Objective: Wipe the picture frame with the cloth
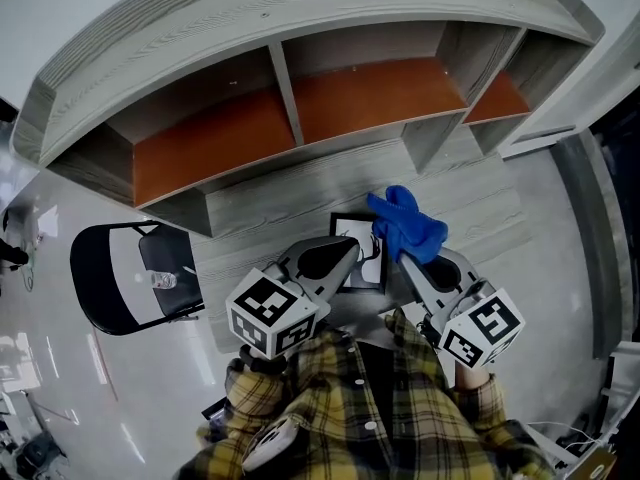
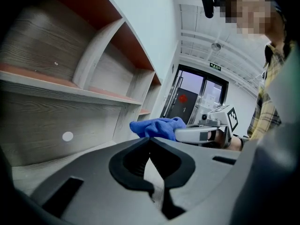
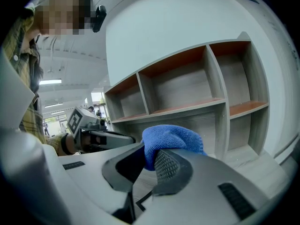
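Note:
A black-edged picture frame (image 1: 362, 260) lies flat on the grey wood table (image 1: 480, 208), between my two grippers. My right gripper (image 1: 408, 260) is shut on a blue cloth (image 1: 405, 226), which bunches up over its fingertips just past the frame's right edge. In the right gripper view the cloth (image 3: 171, 137) fills the jaws, with a black corner of the frame (image 3: 140, 203) below. My left gripper (image 1: 345, 256) is shut, nothing visibly between its jaws, its tips over the frame's left part. I cannot tell whether it touches the frame. The left gripper view shows the cloth (image 2: 157, 126) beyond its closed jaws.
A grey shelf unit (image 1: 290, 88) with orange-backed open compartments stands along the table's far side. A black chair (image 1: 130, 278) stands on the shiny floor to the left. The person's plaid shirt (image 1: 370, 408) fills the bottom of the head view.

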Motion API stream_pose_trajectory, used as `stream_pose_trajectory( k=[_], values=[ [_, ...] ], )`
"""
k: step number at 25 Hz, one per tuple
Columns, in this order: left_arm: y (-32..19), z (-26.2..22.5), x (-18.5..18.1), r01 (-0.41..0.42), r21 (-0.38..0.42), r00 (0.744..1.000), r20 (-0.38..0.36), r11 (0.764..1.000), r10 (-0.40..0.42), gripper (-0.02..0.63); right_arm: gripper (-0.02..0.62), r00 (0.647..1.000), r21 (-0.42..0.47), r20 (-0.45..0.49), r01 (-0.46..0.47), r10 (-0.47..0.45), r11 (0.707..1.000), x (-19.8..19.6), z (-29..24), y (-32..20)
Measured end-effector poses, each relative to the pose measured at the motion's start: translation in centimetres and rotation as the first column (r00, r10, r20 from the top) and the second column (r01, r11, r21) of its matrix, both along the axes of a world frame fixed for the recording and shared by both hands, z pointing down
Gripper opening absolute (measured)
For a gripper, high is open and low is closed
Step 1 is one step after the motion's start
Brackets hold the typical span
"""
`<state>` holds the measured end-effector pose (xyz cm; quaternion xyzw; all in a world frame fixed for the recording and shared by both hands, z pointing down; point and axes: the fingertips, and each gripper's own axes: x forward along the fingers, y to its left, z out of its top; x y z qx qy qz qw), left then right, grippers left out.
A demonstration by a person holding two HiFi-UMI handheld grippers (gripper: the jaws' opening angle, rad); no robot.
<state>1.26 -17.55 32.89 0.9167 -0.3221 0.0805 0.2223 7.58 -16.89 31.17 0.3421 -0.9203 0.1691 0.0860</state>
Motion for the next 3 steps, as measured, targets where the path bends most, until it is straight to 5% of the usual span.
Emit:
stream_pose_trajectory(
  k=[3],
  values=[
    [-0.42, 0.09, -0.15, 0.003, 0.004, 1.000, 0.004, 1.000, -0.003, 0.005, 0.049, 1.000, -0.001, 0.002, 0.001, -0.001, 1.000, -0.06, 0.20, -0.28]
  ],
)
